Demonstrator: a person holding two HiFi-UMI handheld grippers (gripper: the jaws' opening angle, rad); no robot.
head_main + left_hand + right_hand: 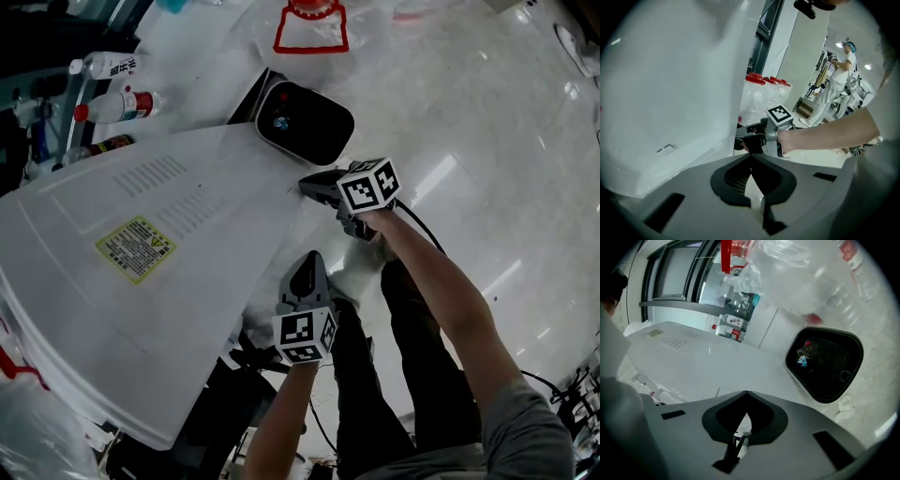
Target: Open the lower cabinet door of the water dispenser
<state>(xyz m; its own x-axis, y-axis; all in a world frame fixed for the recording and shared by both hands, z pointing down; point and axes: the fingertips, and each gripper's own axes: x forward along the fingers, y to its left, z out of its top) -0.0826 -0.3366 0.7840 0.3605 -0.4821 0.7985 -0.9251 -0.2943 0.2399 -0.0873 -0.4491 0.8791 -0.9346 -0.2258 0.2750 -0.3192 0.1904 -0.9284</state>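
Head view: the big white plastic water dispenser [141, 281] filled the left half of the frame, with its yellow warning label [136, 247] left of centre. I could not pick out the lower cabinet door on that white surface in any view. Above centre sat a black rounded panel with a white rim [305, 122], and at the top edge a clear water bottle with a red cap [310, 23].

My right gripper [309, 186] lay at centre frame, its tips just beside the dispenser's edge; whether they touched it, I could not tell. In its own view the jaws were together, nothing between them.

My left gripper [308, 262] hung below centre, near the dispenser's side. In its own view the jaws met at the tips, and it was empty too. Small white bottles with red caps [117, 103] stood at the upper left.
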